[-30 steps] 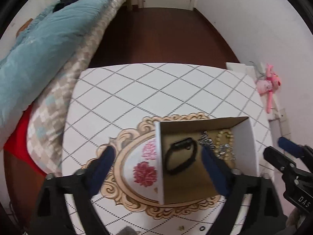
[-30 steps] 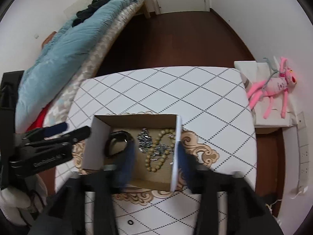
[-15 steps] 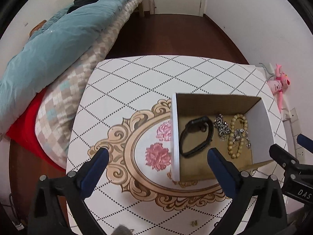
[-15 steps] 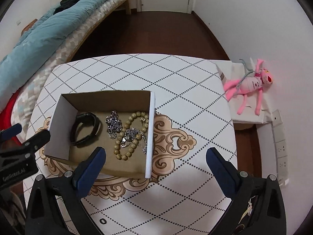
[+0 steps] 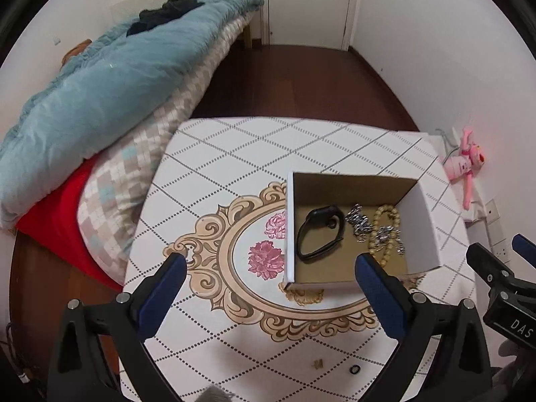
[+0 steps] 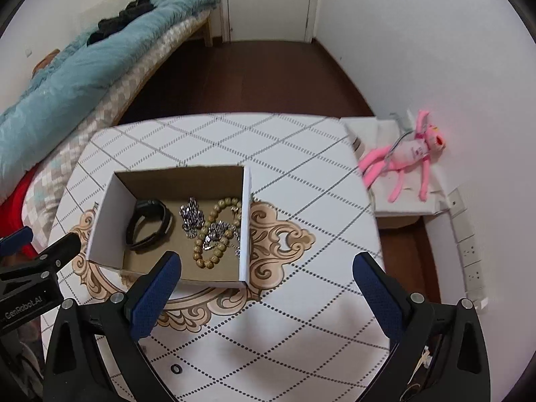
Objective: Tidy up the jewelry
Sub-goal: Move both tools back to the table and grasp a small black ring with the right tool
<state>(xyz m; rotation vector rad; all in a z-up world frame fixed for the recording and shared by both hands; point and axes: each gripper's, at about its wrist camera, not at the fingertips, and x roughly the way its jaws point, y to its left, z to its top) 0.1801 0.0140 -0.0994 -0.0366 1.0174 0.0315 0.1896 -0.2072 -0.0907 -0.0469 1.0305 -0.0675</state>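
White tabletop (image 5: 254,154) with a diamond grid and an ornate floral medallion fills the middle of both views, in a bedroom with a dark wood floor. Right of centre in the left wrist view sits an open cardboard box (image 5: 418,221), and all the larger jewelry lies inside it: a black band (image 5: 320,232) at the box's left, a silver chain (image 5: 358,217) in the middle, and a wooden bead bracelet (image 5: 385,227) at the right, with chain links draped over the beads. Judging by that, most of the sorting looks done.

What seems left are two small bits on the bare table near the bottom of the frame: a tiny dark ring (image 5: 354,369) and a small gold piece (image 5: 317,364), both well apart from the box.

Both tools hang above the table's near side, gripping nothing. The left gripper (image 5: 268,268) has its jaws spread wide, and so does the right gripper (image 6: 266,268).

Around it: a bed with a teal duvet (image 5: 110,100) at upper left, a pink plush toy (image 6: 405,154) on a low white stand at right. Nothing blocks the loose pieces, though they are small and flat, so pinching them may be fiddly.
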